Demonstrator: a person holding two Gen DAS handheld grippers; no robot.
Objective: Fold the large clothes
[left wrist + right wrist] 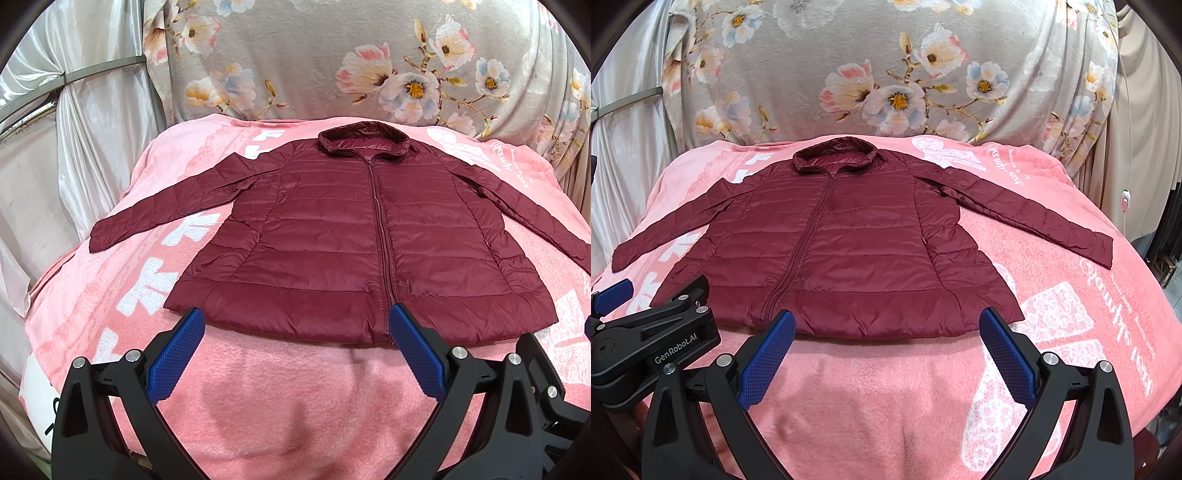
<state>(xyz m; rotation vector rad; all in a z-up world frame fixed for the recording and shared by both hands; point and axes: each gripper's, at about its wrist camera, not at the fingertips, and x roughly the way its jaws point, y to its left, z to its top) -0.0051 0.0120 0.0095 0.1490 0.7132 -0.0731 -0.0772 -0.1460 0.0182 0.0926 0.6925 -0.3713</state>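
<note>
A maroon quilted jacket (354, 236) (827, 251) lies flat and zipped, front up, on a pink blanket, collar at the far end and both sleeves spread outward. My left gripper (297, 325) hovers open just short of the hem, its blue pads (177, 354) wide apart with nothing between them. My right gripper (888, 325) is open too, near the hem's right half, holding nothing. In the right wrist view the left gripper's black body (653, 339) shows at the lower left.
The pink blanket (295, 398) (1071, 295) with white print covers a raised surface. Behind it hangs a grey floral cloth (332, 59) (886, 74). Pale curtains (74, 147) stand at the left, and a white cord with a switch (1124, 201) hangs at the right.
</note>
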